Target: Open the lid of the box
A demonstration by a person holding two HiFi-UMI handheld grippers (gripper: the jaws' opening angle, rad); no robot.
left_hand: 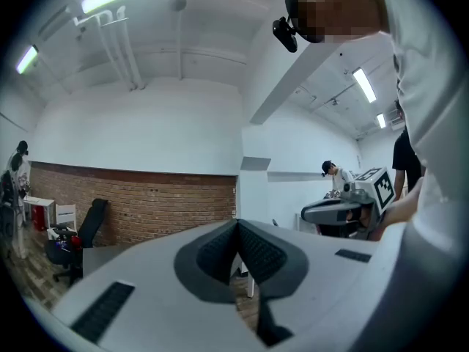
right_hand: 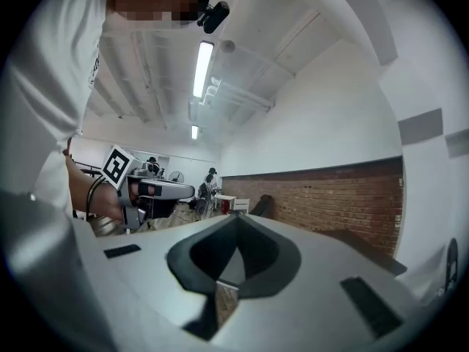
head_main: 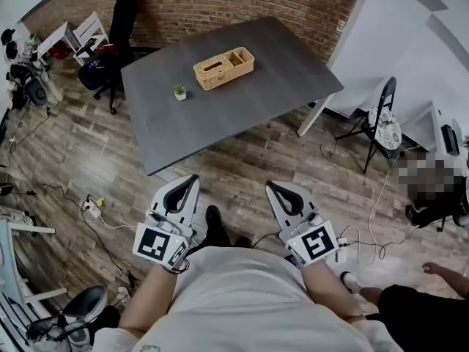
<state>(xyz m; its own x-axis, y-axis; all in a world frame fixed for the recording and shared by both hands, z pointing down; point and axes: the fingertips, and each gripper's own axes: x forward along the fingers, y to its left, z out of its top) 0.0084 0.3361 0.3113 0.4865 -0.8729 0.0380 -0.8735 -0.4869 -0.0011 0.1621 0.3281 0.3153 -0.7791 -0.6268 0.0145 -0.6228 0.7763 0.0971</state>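
A woven wicker box with a lid lies near the middle of the grey table, far ahead of me. The box does not show in either gripper view. My left gripper and right gripper are held close to my body over the wooden floor, short of the table's front edge. Both point forward with their jaws shut and nothing between them. The left gripper's tips meet in its own view, as do the right gripper's tips.
A small potted plant stands on the table left of the box. A black office chair is at the table's far left, a folding chair at its right. Cables and a power strip lie on the floor. Another person's hand is at the lower right.
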